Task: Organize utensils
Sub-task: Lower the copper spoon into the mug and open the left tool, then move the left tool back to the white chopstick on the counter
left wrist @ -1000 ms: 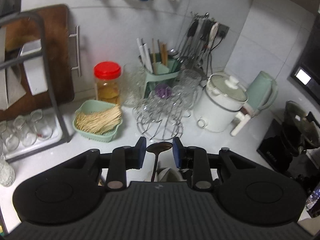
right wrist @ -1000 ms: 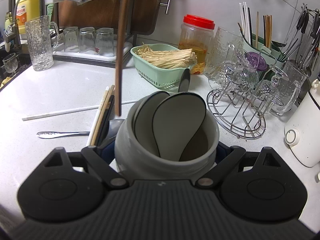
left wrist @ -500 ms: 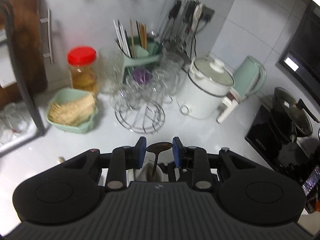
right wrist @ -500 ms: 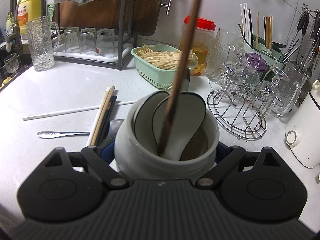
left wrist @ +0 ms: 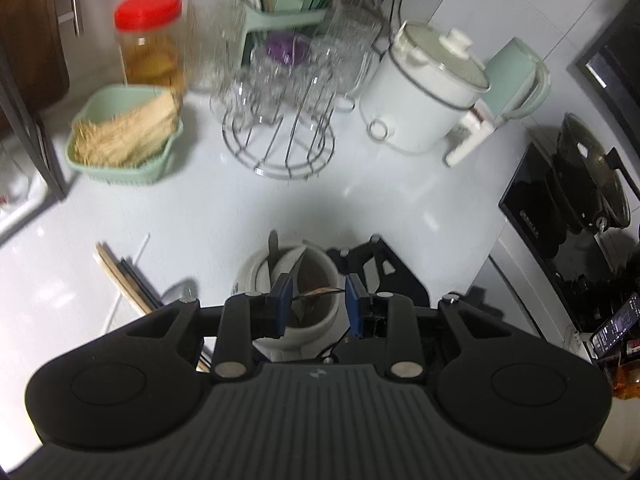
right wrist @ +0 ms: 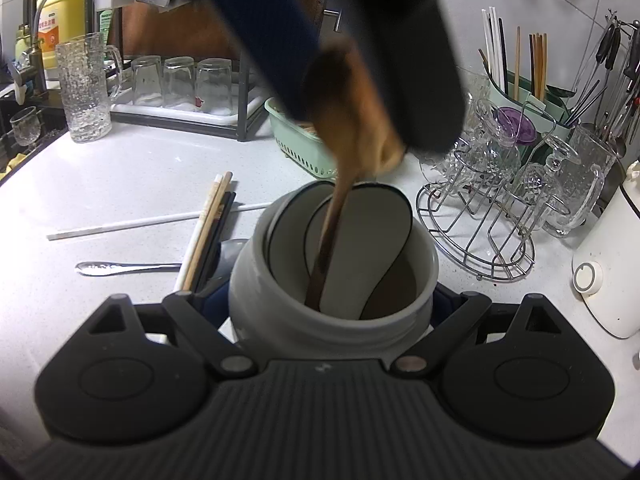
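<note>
1. Kitchen counter (right wrist: 120, 184), white and speckled, is stretching out in front of us, with a green basket of toothpicks (left wrist: 124, 136), a red-lidded jar (left wrist: 149, 46), a wire glass rack (right wrist: 492, 216) and a white electric pot (left wrist: 424, 96) standing toward the tiled wall.
2. We are clamping the right gripper (right wrist: 332, 308) around the white ceramic utensil crock (right wrist: 332, 320), its fingers pressing on both sides.
3. We are holding the left gripper (left wrist: 316, 300) directly above the crock's mouth, its blue pads (left wrist: 282, 302) closed on the bowl of a wooden spoon (right wrist: 340, 184).
4. We are seeing the spoon's handle reaching down inside the crock, leaning against two white ceramic spoons (right wrist: 360, 248) already standing there.
5. We are seeing loose chopsticks (right wrist: 208, 228), a white stick (right wrist: 156, 222) and a metal spoon (right wrist: 124, 268) lying on the counter, left of the crock.
</note>
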The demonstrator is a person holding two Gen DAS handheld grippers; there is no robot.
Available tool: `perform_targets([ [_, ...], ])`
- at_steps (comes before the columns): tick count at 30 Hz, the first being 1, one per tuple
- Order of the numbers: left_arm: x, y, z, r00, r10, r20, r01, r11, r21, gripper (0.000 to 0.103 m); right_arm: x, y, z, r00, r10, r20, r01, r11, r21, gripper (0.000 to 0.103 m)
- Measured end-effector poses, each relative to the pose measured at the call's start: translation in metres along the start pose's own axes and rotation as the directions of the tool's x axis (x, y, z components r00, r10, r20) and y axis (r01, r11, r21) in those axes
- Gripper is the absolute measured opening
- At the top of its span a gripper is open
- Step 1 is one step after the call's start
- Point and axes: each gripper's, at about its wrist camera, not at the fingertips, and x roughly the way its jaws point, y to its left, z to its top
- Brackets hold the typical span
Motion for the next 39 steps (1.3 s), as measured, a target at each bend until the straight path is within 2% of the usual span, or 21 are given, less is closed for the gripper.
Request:
perform_targets([
  [5,0.014,0.005,-0.002,0.999,0.001,-0.042,-0.002,1.0,-0.03,0.033,0.001,-0.001,-0.001,1.0,0.003,0.002,-0.003,1.0,-0.001,0.094],
  [12,0.014,0.011,-0.001,0.999,0.013,-0.034,-0.016,0.998,-0.064,0.033,0.0,-0.003,-0.002,1.0,0.006,0.004,-0.006,1.0,-0.002,0.094],
  [15,0.008,0.011,0.0,0.999,0.031,-0.013,-0.031,0.998,-0.062,0.034,0.0,-0.003,-0.002,1.0,0.004,0.004,-0.004,1.0,0.0,0.094],
  [19,-0.006,0.012,0.001,0.998,0.057,0.036,-0.054,0.996,-0.067,0.046,-0.001,-0.003,-0.002,1.0,0.004,0.005,-0.004,1.0,0.001,0.094],
  [21,-0.017,0.012,0.001,0.995,0.065,0.076,-0.061,0.996,-0.06,0.046,-0.001,-0.003,-0.003,1.0,0.005,0.009,-0.005,1.0,0.001,0.094],
  [29,-0.055,0.012,-0.014,0.961,0.155,0.23,-0.146,0.988,-0.058,0.046,-0.001,-0.002,-0.002,1.0,-0.001,0.006,0.001,1.0,0.008,0.094],
  [34,-0.068,0.023,-0.034,0.942,0.192,0.277,-0.172,0.981,-0.094,0.046,-0.001,-0.001,-0.001,1.0,-0.007,0.0,0.007,1.0,0.014,0.094],
  [39,-0.071,0.045,-0.055,0.928,0.227,0.297,-0.18,0.968,-0.177,0.046,0.0,-0.001,-0.001,1.0,-0.013,-0.005,0.013,1.0,0.022,0.094],
])
